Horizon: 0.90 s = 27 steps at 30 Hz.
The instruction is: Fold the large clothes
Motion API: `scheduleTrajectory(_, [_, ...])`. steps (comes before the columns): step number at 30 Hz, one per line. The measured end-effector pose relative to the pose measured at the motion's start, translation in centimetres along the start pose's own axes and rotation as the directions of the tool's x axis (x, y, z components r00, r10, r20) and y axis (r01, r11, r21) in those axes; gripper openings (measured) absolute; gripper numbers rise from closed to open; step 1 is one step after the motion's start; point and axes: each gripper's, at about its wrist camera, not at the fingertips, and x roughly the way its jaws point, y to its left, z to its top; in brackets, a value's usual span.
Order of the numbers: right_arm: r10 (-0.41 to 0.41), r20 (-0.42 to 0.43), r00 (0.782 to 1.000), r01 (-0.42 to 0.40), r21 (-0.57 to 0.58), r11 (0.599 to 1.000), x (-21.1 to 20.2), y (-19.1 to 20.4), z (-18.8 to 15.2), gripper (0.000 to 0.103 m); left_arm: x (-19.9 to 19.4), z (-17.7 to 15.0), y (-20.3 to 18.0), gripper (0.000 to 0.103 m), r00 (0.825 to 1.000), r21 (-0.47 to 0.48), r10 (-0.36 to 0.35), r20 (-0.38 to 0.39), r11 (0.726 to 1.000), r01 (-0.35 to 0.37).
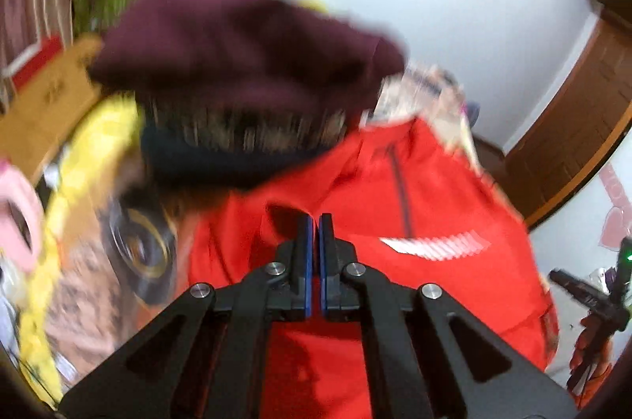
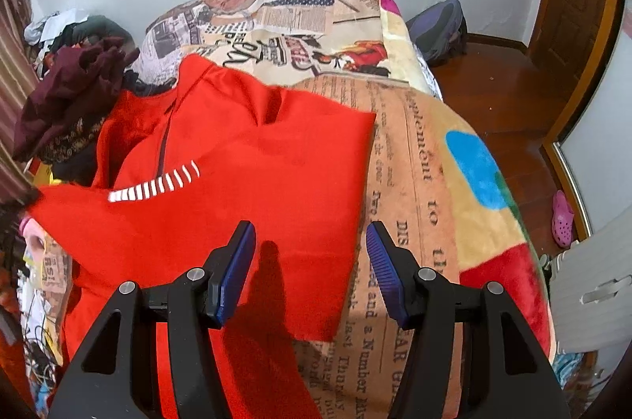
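A large red top (image 2: 237, 174) with a dark neck zip and white chest stripes lies on the bed, its right side folded in with a straight edge. It also shows in the left wrist view (image 1: 414, 205), blurred. My left gripper (image 1: 315, 221) is shut, its blue pads together over the red cloth; I cannot tell whether any cloth is pinched. My right gripper (image 2: 310, 233) is open and empty, hovering over the top's folded right edge, one pad over the cloth and one over the blanket.
A newspaper-print blanket (image 2: 426, 182) covers the bed. A pile of maroon and dark clothes (image 2: 67, 103) sits at the top's left, seen also in the left wrist view (image 1: 237, 55). Wooden floor (image 2: 505, 95), a backpack (image 2: 438, 28) and a pink shoe (image 2: 563, 219) lie to the right.
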Motion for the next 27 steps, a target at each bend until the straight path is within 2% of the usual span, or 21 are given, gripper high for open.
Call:
scheduleTrajectory(4, [0.010, 0.016, 1.000, -0.010, 0.000, 1.000, -0.2, 0.3, 0.5, 0.054, -2.7, 1.8, 1.0, 0.001, 0.997, 0.004, -0.005, 0.075, 1.000, 0.005])
scheduleTrajectory(7, [0.011, 0.007, 1.000, -0.011, -0.014, 1.000, 0.2, 0.7, 0.4, 0.054, -2.6, 1.7, 2.1, 0.001, 0.992, 0.021, 0.088, 0.089, 0.996, -0.090])
scheduleTrajectory(10, [0.013, -0.021, 1.000, -0.013, -0.032, 0.999, 1.2, 1.2, 0.1, 0.054, -0.9, 0.3, 3.8, 0.001, 0.991, 0.006, 0.130, 0.038, 0.991, -0.130])
scheduleTrajectory(13, [0.010, -0.056, 0.998, -0.013, -0.043, 0.999, 2.2, 1.4, -0.4, 0.054, 2.1, -2.2, 5.8, 0.001, 0.982, 0.024, 0.176, -0.064, 0.984, -0.175])
scheduleTrajectory(16, [0.010, -0.070, 0.997, -0.013, -0.041, 0.999, 2.8, 1.4, -0.9, 0.054, 5.0, -5.1, 7.7, 0.001, 0.959, 0.052, 0.231, -0.165, 0.973, -0.226])
scheduleTrajectory(18, [0.015, -0.065, 0.998, -0.017, -0.030, 0.999, 2.7, 1.1, -1.1, 0.058, 6.4, -6.7, 8.7, 0.001, 0.942, 0.062, 0.252, -0.222, 0.968, -0.244])
scheduleTrajectory(21, [0.008, -0.067, 0.998, -0.010, -0.030, 1.000, 2.7, 1.0, -1.0, 0.060, 8.9, -9.3, 10.0, 0.002, 0.898, 0.094, 0.316, -0.306, 0.949, -0.302])
scheduleTrajectory(24, [0.003, -0.069, 0.998, -0.006, -0.045, 0.999, 2.7, 1.2, -0.9, 0.060, 10.1, -10.6, 11.1, 0.002, 0.863, 0.081, 0.348, -0.367, 0.936, -0.343])
scheduleTrajectory(25, [-0.001, -0.071, 0.997, -0.003, -0.054, 0.999, 2.6, 1.3, -0.9, 0.060, 10.2, -10.8, 11.4, 0.002, 0.857, 0.071, 0.351, -0.377, 0.934, -0.351])
scheduleTrajectory(27, [-0.006, -0.076, 0.997, 0.001, -0.070, 0.998, 2.7, 1.5, -0.6, 0.060, 9.7, -10.3, 11.5, 0.005, 0.863, 0.058, 0.347, -0.368, 0.934, -0.351])
